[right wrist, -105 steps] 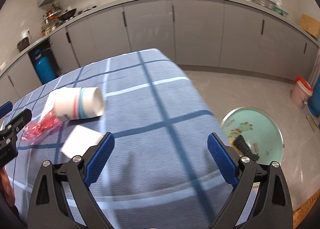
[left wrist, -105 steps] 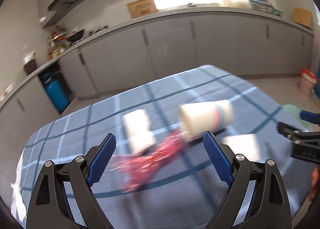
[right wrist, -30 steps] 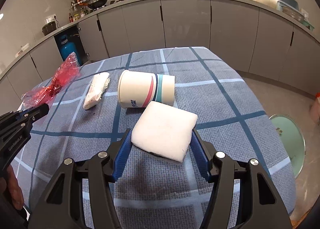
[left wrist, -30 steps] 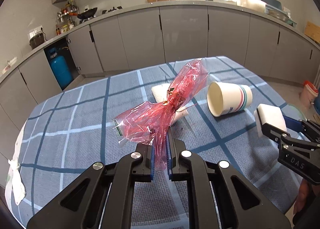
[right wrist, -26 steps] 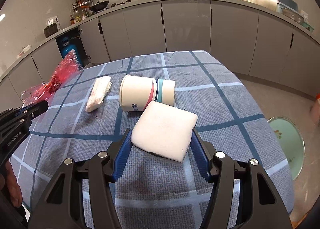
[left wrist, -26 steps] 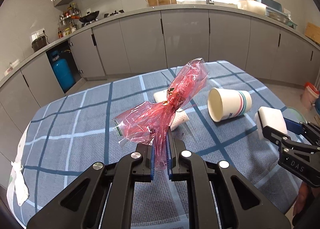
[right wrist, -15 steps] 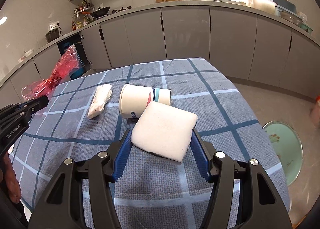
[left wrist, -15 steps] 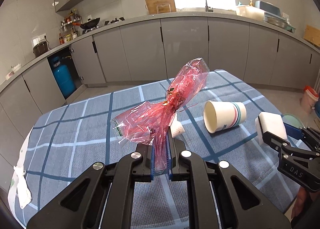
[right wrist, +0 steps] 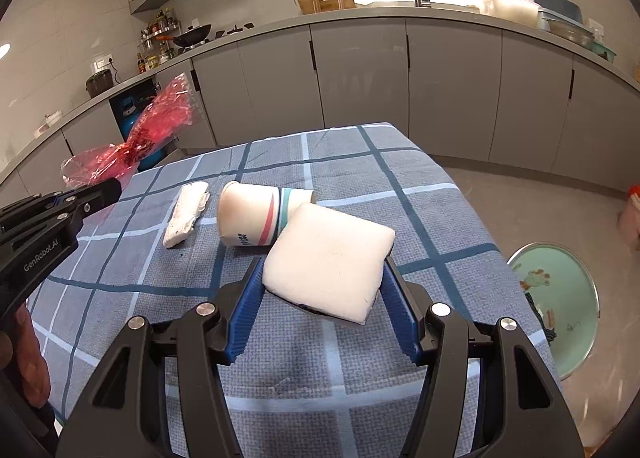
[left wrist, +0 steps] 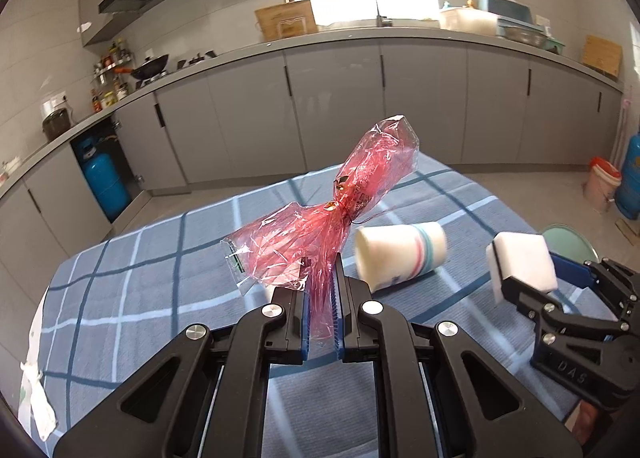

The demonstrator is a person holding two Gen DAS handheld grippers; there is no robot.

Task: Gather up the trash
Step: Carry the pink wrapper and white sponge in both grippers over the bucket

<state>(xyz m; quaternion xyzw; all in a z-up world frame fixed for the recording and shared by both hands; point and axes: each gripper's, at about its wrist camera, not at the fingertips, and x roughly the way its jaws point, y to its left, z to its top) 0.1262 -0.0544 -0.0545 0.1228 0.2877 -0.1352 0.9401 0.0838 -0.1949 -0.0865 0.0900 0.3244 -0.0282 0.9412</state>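
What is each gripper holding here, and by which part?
The left gripper pinches the red cellophane wrapper by its lower edge. The right gripper clamps the white foam block across its two opposite sides.

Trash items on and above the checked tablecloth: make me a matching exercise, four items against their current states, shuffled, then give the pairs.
Items
1. red cellophane wrapper
2. white foam block
3. paper cup
4. crumpled white tissue

States
A. lying on its side on the cloth
B. clamped in the right gripper
C. lying loose left of the cup
D. pinched in the left gripper, off the table

Pairs: 1-D, 2-B, 3-A, 4-C
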